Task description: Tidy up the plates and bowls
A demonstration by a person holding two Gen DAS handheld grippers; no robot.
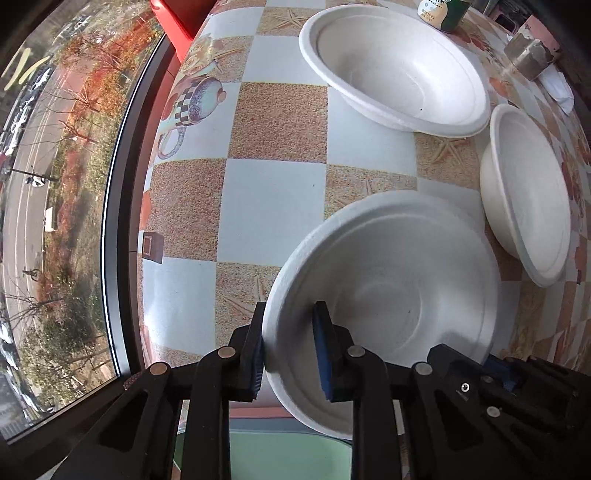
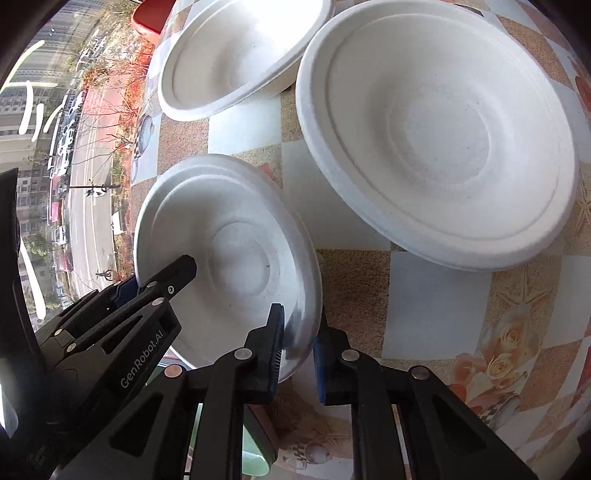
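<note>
A white paper bowl (image 1: 391,291) sits at the table's near edge, beside the window. My left gripper (image 1: 288,321) is shut on its rim, one pad outside and one inside the wall. On the opposite rim of this same bowl (image 2: 229,251), my right gripper (image 2: 301,332) is also shut. Each view shows the other gripper too: the right gripper (image 1: 476,360) at the lower right, the left gripper (image 2: 155,275) at the left. A second white bowl (image 1: 395,66) (image 2: 240,55) stands farther back. A third white bowl (image 1: 528,206) (image 2: 436,129) stands to the right.
The checked tablecloth (image 1: 269,206) runs up to a window (image 1: 55,184) on the left. At the far edge stand a green can (image 1: 443,14), a grey jar (image 1: 528,55) and a white napkin (image 1: 557,88). A green seat (image 1: 288,454) lies below the near edge.
</note>
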